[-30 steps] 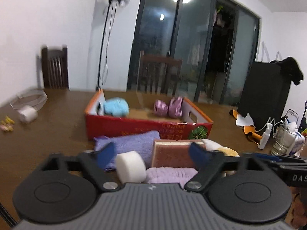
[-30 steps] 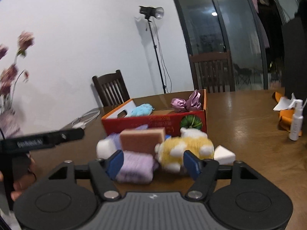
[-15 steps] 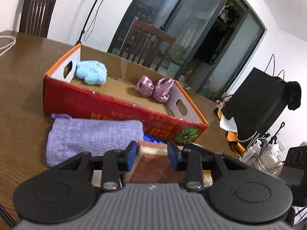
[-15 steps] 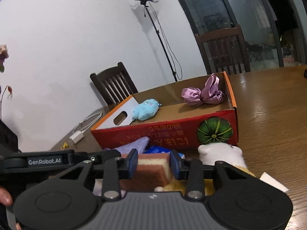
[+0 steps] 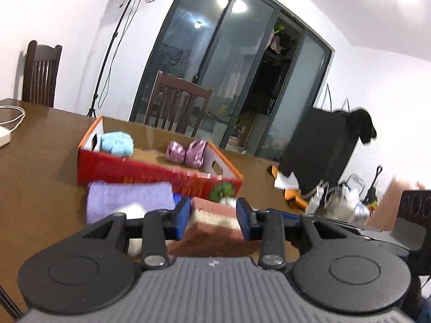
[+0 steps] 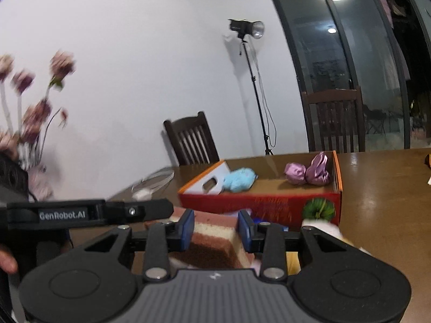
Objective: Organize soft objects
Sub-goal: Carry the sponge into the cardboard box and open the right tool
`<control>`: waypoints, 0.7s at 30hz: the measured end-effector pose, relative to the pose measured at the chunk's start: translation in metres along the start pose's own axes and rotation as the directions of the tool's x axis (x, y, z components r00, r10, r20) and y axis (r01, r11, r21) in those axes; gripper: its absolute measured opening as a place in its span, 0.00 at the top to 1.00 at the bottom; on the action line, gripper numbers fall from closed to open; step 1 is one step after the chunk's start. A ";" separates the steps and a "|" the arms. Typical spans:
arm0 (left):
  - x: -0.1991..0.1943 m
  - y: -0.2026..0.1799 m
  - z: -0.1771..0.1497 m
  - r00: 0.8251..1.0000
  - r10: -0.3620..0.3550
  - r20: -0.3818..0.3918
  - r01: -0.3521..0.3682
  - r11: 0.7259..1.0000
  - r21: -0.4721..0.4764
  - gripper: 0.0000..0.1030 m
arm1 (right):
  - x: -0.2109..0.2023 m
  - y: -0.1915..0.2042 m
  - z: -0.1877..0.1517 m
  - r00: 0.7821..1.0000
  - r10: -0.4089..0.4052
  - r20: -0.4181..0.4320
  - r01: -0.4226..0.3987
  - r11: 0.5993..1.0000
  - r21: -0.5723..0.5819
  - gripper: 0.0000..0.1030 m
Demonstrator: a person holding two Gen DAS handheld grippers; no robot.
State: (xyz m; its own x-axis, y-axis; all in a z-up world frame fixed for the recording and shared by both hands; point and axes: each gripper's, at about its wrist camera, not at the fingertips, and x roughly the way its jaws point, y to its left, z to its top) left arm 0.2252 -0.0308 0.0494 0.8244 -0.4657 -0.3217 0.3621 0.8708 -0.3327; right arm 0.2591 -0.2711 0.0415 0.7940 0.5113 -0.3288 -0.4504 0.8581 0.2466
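Note:
A layered brown and cream sponge (image 5: 212, 222) sits between the blue pads of my left gripper (image 5: 214, 215), which is shut on it. My right gripper (image 6: 215, 227) is shut on the same sponge (image 6: 212, 238) from the other side. Beyond it stands a red cardboard box (image 5: 150, 171) holding a blue plush (image 5: 117, 142) and a pink satin bow (image 5: 186, 150). A folded purple towel (image 5: 129, 196) and a white foam roll (image 5: 134, 211) lie in front of the box. A white and yellow plush (image 6: 323, 228) peeks out beside my right fingers.
Everything rests on a brown wooden table (image 6: 382, 193). The left gripper's body (image 6: 89, 212) reaches across the right wrist view. Chairs (image 5: 177, 107), a light stand (image 6: 253, 80) and flowers (image 6: 32, 102) surround the table. A spray bottle and clutter (image 5: 336, 204) stand at the right.
Both grippers went from wide open to shut on the sponge. They pushed in close to the pile, then drew back with the sponge between their pads.

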 end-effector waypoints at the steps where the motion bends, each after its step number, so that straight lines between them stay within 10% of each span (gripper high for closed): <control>1: -0.003 0.001 -0.009 1.000 -0.001 -0.009 0.001 1.000 -0.005 0.64 | -0.002 0.004 -0.010 1.000 0.000 -0.016 0.000 1.000 -0.006 0.66; 12: -0.049 -0.001 -0.075 0.988 -0.075 -0.135 0.070 0.997 -0.035 0.59 | -0.050 0.033 -0.085 0.989 0.014 -0.148 -0.010 1.000 0.025 0.60; 21: -0.054 0.007 -0.082 0.987 -0.027 -0.157 0.016 0.997 -0.072 0.57 | -0.063 0.032 -0.083 0.989 -0.033 -0.147 0.045 0.996 0.082 0.59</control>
State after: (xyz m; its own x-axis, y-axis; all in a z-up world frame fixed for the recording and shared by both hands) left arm 0.1474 -0.0127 -0.0079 0.7361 -0.5079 -0.4474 0.3427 0.8497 -0.4007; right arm 0.1609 -0.2720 -0.0060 0.7400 0.4842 -0.4669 -0.3787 0.8736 0.3057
